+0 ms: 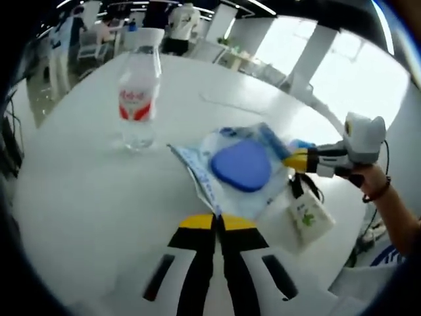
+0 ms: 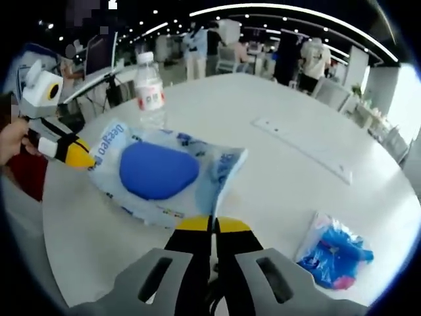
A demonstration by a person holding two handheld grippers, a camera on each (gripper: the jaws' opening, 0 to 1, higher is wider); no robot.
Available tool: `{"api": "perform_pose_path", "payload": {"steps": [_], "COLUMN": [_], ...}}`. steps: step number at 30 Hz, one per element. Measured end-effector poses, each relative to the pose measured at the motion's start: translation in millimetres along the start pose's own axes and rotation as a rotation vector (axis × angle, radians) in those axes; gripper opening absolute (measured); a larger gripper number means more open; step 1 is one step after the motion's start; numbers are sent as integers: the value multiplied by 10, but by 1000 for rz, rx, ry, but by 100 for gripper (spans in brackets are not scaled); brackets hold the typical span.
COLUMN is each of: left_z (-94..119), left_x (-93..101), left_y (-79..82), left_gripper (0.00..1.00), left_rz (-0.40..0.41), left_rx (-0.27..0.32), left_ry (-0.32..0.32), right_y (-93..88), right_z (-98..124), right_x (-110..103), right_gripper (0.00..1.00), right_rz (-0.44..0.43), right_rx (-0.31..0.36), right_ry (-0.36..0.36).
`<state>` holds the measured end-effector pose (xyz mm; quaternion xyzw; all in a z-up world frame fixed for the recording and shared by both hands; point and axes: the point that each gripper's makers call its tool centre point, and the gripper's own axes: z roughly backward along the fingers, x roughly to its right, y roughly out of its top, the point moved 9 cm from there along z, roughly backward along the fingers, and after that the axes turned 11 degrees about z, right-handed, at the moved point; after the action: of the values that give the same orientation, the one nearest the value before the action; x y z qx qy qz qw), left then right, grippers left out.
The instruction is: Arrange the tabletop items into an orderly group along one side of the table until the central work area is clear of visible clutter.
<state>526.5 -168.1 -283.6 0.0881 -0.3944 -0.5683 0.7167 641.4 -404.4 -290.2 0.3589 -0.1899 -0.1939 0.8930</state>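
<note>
A clear plastic packet printed in blue, with a blue rounded pad inside, lies on the white table. My left gripper is shut, its yellow tips pinching the packet's near edge. The right gripper reaches in from the right, held by a hand, with its tip on the packet's opposite edge. In the right gripper view the same packet lies ahead; my right gripper is shut at its near edge and the left gripper holds its far-left edge. A water bottle stands upright beyond the packet.
The bottle stands near the table's far-left rim. A crumpled blue plastic bag lies at the right. A white tag with a green mark sits beside the packet. A flat pale strip lies mid-table. People and chairs stand beyond.
</note>
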Motion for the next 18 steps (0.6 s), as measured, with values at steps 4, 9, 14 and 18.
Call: {"api": "perform_pose_path", "payload": {"steps": [4,9,14,18], "left_z": [-42,-121,-218,-326], "left_x": [38,120,195,244], "left_y": [77,217,377,489], "left_gripper": [0,0,0,0], "left_rz": [-14,-52,-84,-98], "left_rx": [-8,-14,-14,-4], "left_ry": [-11,-4,-20,-21], "right_y": [-9,-33,-61,-110], "right_z": [70,145,202,236], "right_x": [53,144,254,324], "right_gripper": [2,2,2,2], "right_rz": [-34,-115,-155,-209], "right_rx": [10,35,44,52], "right_ry": [-15,-34,-65,-79]}}
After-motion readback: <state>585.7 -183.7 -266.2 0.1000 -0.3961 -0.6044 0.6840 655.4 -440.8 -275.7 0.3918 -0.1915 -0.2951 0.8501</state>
